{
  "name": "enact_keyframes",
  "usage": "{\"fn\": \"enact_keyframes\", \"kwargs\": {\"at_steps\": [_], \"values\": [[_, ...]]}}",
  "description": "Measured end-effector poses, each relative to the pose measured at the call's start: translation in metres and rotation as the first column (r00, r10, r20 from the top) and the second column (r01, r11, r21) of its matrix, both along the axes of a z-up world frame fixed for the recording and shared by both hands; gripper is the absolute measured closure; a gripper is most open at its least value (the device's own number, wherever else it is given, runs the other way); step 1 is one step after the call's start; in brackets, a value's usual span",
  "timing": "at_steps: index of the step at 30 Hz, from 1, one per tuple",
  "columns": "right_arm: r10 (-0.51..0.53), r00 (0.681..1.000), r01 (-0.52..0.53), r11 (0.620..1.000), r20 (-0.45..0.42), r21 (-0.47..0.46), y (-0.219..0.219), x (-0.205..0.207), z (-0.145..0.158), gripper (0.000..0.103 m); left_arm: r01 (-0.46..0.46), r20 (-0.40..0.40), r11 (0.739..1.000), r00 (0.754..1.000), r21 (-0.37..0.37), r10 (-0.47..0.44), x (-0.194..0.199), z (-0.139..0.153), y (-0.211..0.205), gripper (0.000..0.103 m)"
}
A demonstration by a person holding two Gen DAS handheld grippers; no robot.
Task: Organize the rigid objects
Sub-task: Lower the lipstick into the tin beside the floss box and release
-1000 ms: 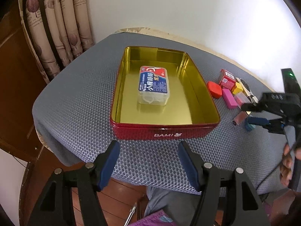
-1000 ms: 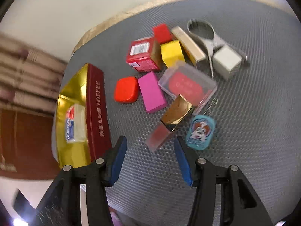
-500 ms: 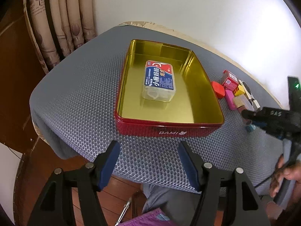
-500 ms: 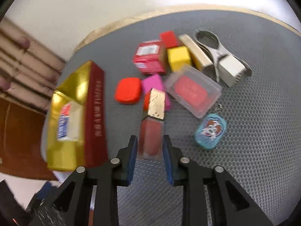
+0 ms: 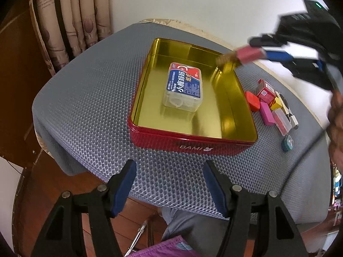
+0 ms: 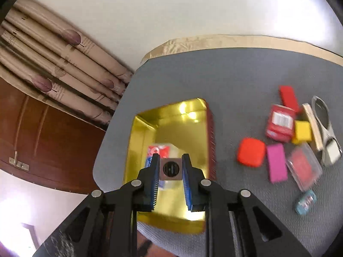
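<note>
Though gold-capped, glossy square lipstick [image 6: 170, 168]

Left wrist view looked from the near edge of the desk [image 5: 90, 111], steeply down and forward past its own tongs [image 5: 169, 189] at the red tin [image 5: 193, 145], fairly close. Right wrist view sat higher, above the tin [image 6: 211, 128], angled down along its tongs [image 6: 170, 169] toward wall and curtain [image 6: 64, 68]. Both shared the tin, the small-item cluster [image 5: 272, 107] [image 6: 287, 141] and the curtain [image 5: 70, 21].
</note>
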State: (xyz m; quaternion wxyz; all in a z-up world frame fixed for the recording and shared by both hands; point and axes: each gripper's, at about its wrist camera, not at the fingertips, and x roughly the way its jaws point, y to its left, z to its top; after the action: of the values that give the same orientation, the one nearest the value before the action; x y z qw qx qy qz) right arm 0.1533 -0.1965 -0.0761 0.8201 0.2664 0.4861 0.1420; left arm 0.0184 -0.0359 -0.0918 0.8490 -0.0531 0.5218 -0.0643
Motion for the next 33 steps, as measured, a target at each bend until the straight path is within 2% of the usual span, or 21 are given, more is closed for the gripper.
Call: {"fn": "enact_keyframes", "kwargs": {"at_steps": [7, 10, 15, 18, 19, 21, 26, 29, 31, 33], "values": [[0.043, 0.997, -0.054, 0.984, -0.067, -0.168, 0.028, 0.037, -0.021, 0.085, 0.001, -0.011, 1.000, 1.000, -0.010, -0.002, 0.003, -0.003, 0.001, 0.037], [0.050, 0.994, -0.067, 0.981, -0.095, -0.184, 0.030, 0.048, -0.033, 0.085, 0.001, -0.020, 1.000, 1.000, -0.014, -0.002, 0.004, -0.005, 0.002, 0.037], [0.069, 0.995, -0.084, 0.964, -0.070, -0.250, 0.047, 0.068, -0.033, 0.084, 0.003, -0.023, 1.000, 1.000, -0.010, -0.003, 0.005, -0.006, 0.001, 0.037], [0.099, 0.993, -0.111, 0.974, -0.066, -0.199, 0.051, 0.076, -0.032, 0.077, 0.001, -0.028, 1.000, 1.000, -0.011, -0.001, 0.007, -0.008, 0.001, 0.037], [0.103, 0.993, -0.110, 0.981, -0.053, -0.162, 0.051, 0.078, -0.031, 0.063, -0.001, -0.030, 1.000, 1.000, -0.012, 0.000, 0.008, -0.008, 0.002, 0.037], [0.091, 0.996, -0.092, 0.985, -0.012, -0.143, 0.049, 0.077, -0.025, 0.046, -0.003, -0.033, 1.000, 0.999, -0.012, 0.003, 0.008, -0.009, 0.002, 0.037], [0.144, 0.987, -0.142, 0.989, 0.077, -0.025, 0.042, 0.057, -0.010, 0.045, -0.008, -0.035, 1.000, 0.999, -0.013, 0.008, 0.008, -0.010, 0.004, 0.037], [0.179, 0.982, -0.175, 0.981, 0.056, -0.082, 0.043, 0.036, -0.009, 0.034, -0.015, -0.033, 1.000, 0.999, -0.013, 0.014, 0.008, -0.009, 0.005, 0.037], [0.225, 0.974, -0.222, 0.971, 0.023, -0.088, 0.049, 0.023, -0.016, 0.034, -0.023, -0.029, 1.000, 0.999, -0.011, 0.022, 0.008, -0.008, 0.007, 0.037], [0.249, 0.968, -0.250, 0.955, -0.027, -0.159, 0.060, 0.004, -0.026, 0.034, -0.032, -0.028, 0.999, 0.999, -0.016, 0.031, 0.008, -0.008, 0.009, 0.037]]}}
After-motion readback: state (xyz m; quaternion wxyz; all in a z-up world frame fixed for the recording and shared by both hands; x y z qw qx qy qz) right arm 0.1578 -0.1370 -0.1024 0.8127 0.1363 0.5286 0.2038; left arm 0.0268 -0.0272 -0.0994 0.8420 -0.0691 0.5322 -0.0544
